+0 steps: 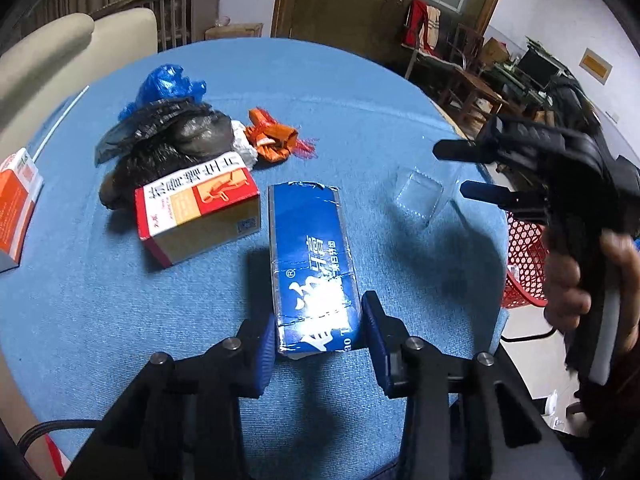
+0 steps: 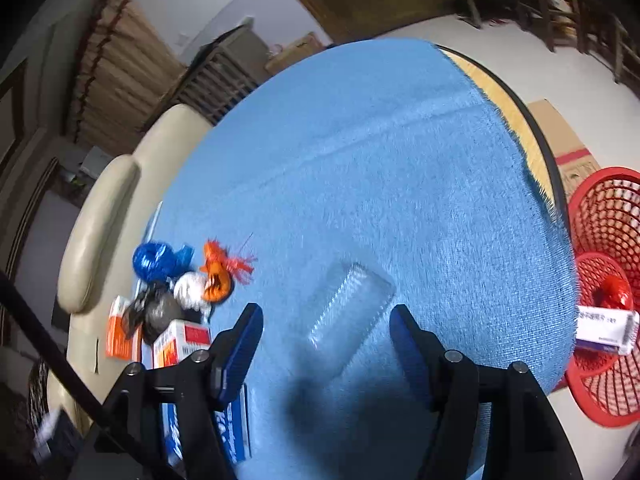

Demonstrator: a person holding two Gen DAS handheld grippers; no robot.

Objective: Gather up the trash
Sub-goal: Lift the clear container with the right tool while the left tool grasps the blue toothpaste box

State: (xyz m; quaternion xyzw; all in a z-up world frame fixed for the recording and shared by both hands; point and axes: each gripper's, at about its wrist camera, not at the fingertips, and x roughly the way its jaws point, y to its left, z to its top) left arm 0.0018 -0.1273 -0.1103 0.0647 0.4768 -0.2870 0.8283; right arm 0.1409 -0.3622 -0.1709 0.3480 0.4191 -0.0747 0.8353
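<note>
From the left wrist camera, the left gripper (image 1: 320,332) sits low over the round table under its blue woven cloth (image 1: 360,112), its two blue-padded fingers (image 1: 266,344) flanking the near end of a long blue toothpaste carton with white lettering (image 1: 310,264); the left pad looks to be against the carton's side while the right one stands just beside it, so whether the carton is truly pinched I cannot tell — the jaws are narrowed around it, which fits a pick-up of the nearest piece of trash. Further off to the left lie a red, white and tan medicine box (image 1: 200,212), a crumpled black plastic bag (image 1: 168,144), a blue plastic bag (image 1: 168,84) and an orange wrapper (image 1: 272,140), bunched together as litter waiting its turn, and an orange and white box (image 1: 18,204) lies at the far left edge. On the right a hand holds the right gripper (image 1: 452,170) above the cloth, jaws spread and empty, aimed towards a flat clear plastic blister tray (image 1: 418,196). From the right wrist camera, blurred, that right gripper (image 2: 326,326) shows its fingers (image 2: 246,340) parted with nothing pressed between them — the clear tray (image 2: 348,308) lies on the cloth just ahead, probably its target. Past the table's right edge a red plastic mesh basket (image 2: 608,216) stands on the floor with a white box already inside, evidently the bin for everything collected.
</note>
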